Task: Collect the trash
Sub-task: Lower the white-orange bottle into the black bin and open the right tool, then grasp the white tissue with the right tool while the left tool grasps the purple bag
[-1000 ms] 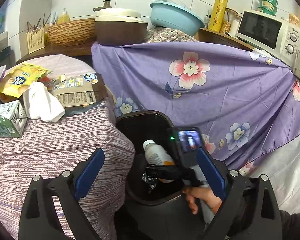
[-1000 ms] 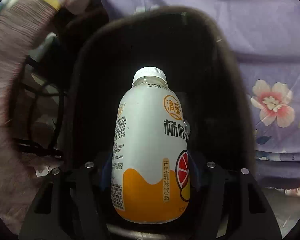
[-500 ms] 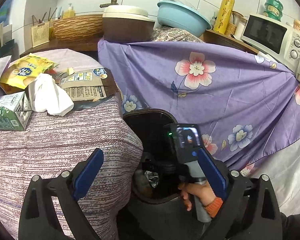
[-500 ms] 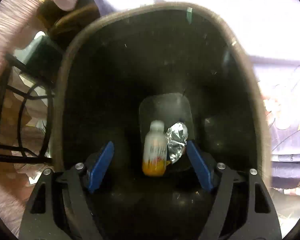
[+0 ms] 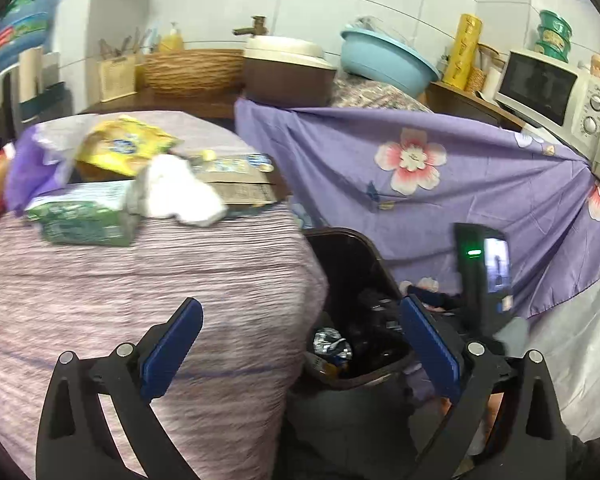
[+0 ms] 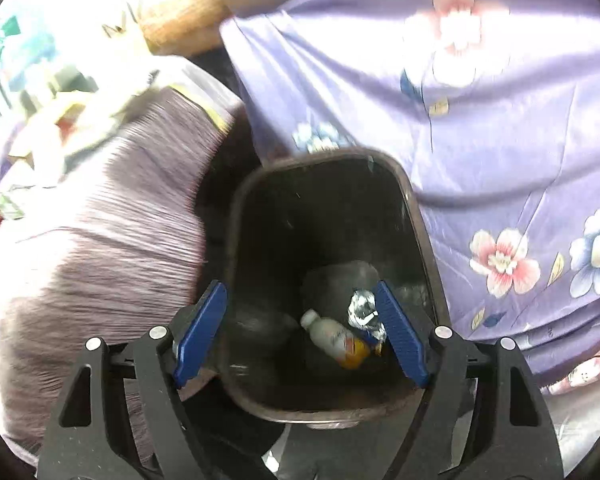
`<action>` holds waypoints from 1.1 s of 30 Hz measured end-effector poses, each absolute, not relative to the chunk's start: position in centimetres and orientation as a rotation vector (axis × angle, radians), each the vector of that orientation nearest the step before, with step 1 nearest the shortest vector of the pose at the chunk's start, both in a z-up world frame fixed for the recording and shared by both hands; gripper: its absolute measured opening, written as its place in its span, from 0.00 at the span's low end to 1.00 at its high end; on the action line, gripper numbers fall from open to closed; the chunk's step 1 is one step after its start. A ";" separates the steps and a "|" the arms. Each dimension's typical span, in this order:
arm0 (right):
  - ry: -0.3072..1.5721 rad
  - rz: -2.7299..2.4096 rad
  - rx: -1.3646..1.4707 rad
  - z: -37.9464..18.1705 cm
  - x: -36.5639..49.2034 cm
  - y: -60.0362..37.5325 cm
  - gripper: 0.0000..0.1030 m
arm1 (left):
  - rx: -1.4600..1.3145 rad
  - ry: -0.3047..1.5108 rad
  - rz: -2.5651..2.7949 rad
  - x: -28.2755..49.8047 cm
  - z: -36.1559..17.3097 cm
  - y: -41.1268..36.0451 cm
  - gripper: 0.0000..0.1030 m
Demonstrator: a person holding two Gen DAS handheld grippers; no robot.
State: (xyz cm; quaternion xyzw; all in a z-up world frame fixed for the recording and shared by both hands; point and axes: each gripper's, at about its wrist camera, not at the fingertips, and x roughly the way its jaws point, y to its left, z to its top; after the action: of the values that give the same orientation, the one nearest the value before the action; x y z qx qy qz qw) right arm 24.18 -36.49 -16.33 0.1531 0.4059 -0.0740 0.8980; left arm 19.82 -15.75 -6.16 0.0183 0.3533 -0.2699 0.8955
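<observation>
My right gripper hangs over the dark trash bin with its jaws spread and empty, and my left gripper is likewise apart, holding nothing. In the bin's bottom lie a drink bottle and a foil wrapper. Farther off, the tabletop carries a green carton, white tissue and a yellow snack bag, so I judge most collecting remains.
</observation>
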 end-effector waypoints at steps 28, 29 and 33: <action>0.649 0.221 -0.063 -7.5 32.5 -19.9 0.72 | 0.022 0.694 -0.178 19.8 -5.3 4.5 0.95; 0.654 0.217 -0.069 -7.6 33.1 -19.9 0.71 | 0.020 0.695 -0.180 19.8 -5.3 4.7 0.95; 0.687 0.219 -0.057 -7.7 35.6 -19.8 0.67 | 0.014 0.699 -0.198 20.3 -5.3 5.2 0.95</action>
State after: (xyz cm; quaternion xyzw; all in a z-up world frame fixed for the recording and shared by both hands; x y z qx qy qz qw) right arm 35.64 -19.82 -7.71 -0.0280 0.3362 0.1072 0.9352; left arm 20.28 5.20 -5.28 0.0069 0.3418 -0.0970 0.9347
